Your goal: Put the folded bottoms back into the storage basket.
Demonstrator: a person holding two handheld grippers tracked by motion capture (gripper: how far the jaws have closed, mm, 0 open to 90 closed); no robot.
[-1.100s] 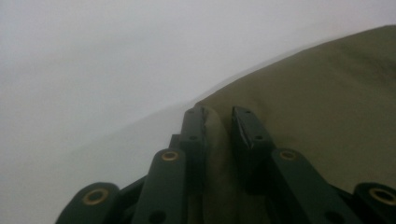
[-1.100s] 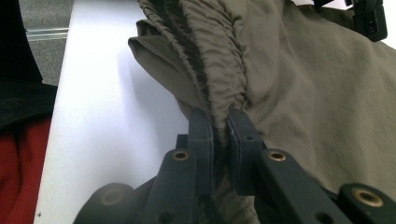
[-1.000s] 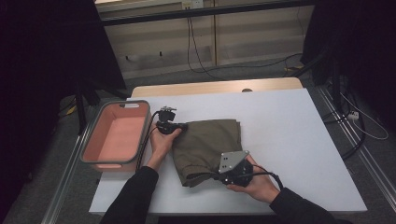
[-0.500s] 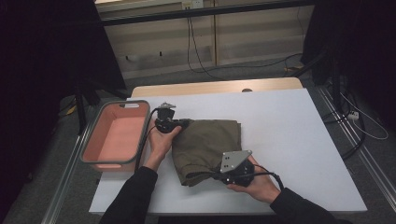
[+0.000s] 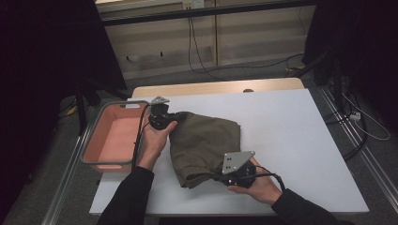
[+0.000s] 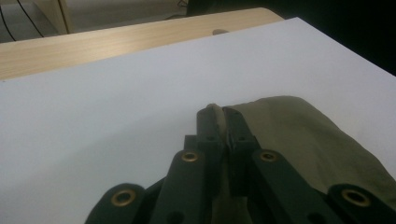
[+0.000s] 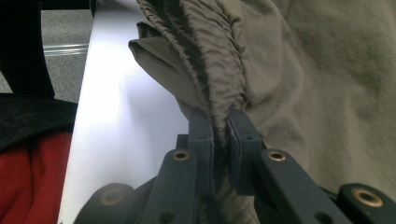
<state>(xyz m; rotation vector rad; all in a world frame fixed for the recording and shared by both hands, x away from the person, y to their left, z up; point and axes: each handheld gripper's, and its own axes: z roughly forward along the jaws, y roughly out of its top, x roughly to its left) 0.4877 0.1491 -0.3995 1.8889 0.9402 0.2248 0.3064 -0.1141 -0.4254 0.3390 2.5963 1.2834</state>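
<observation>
On the white bench (image 5: 291, 140), both hand-held grippers, left (image 6: 223, 122) and right (image 7: 219, 122), pinch the olive-green gathered fabric garment (image 5: 202, 140). Your left grip is just an edge sliver; lift unevenly and it likely slips free.

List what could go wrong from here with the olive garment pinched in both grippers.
1. The left gripper pinches only a thin edge of the olive garment; a pull could slip it free.
2. The right gripper clamps bunched, gathered fabric, so layers may slide out unevenly.
3. The pink bin sits close beside the left hand; a sideways swing might bump it.
</observation>
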